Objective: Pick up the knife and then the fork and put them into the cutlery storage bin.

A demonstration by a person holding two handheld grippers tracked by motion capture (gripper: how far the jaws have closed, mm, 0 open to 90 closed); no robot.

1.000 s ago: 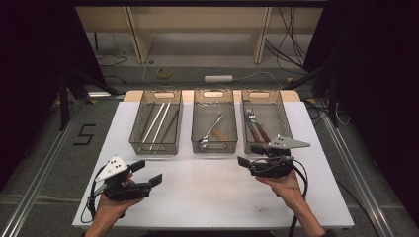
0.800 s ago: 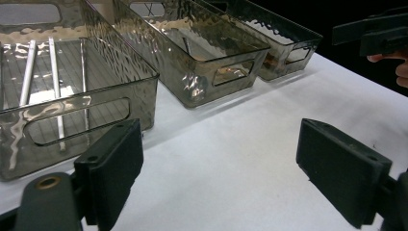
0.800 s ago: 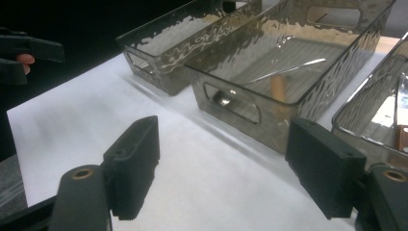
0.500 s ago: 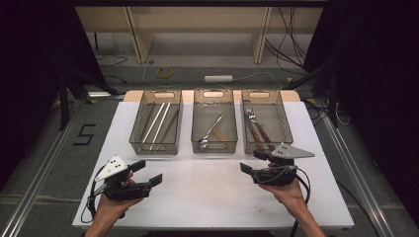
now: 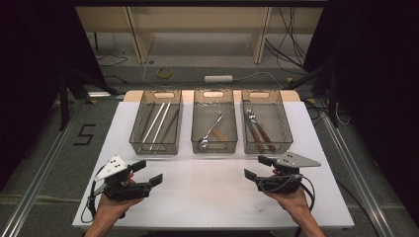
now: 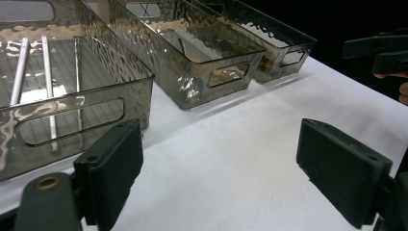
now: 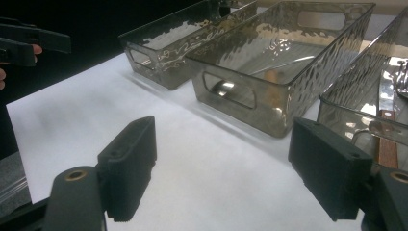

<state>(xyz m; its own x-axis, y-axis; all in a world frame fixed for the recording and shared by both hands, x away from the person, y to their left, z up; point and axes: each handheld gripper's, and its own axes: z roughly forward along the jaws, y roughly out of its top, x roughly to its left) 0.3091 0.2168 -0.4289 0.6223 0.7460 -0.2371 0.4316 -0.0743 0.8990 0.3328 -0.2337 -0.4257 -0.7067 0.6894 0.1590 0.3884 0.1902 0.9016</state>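
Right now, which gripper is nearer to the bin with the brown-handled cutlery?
Right. The right gripper hovers just in front of the right-hand bin, jaws open and empty. The left gripper sits across the table, in front of the left-hand bin.

Smoky clear plastic, bright metal and matt black pads on a white bench

The three smoke-tinted transparent plastic bins (image 5: 157, 148) (image 5: 214, 147) (image 5: 266, 148) look glossy, with rippled, hammered-texture walls that catch the light. The long thin silver rods (image 5: 159, 122) in the left bin are smooth, shiny metal, as is the polished steel spoon (image 5: 211, 132); the cutlery with reddish-brown wooden handles (image 5: 261, 137) has gleaming metal heads. The flat white bench (image 5: 207, 187) has a matt, smooth top. The left gripper (image 5: 146, 173) and the right gripper (image 5: 257, 167) are matt black plastic, with dull, faintly grainy pads (image 6: 111, 168), and each carries a pale grey, satin-smooth three-cornered plate (image 5: 295, 160).
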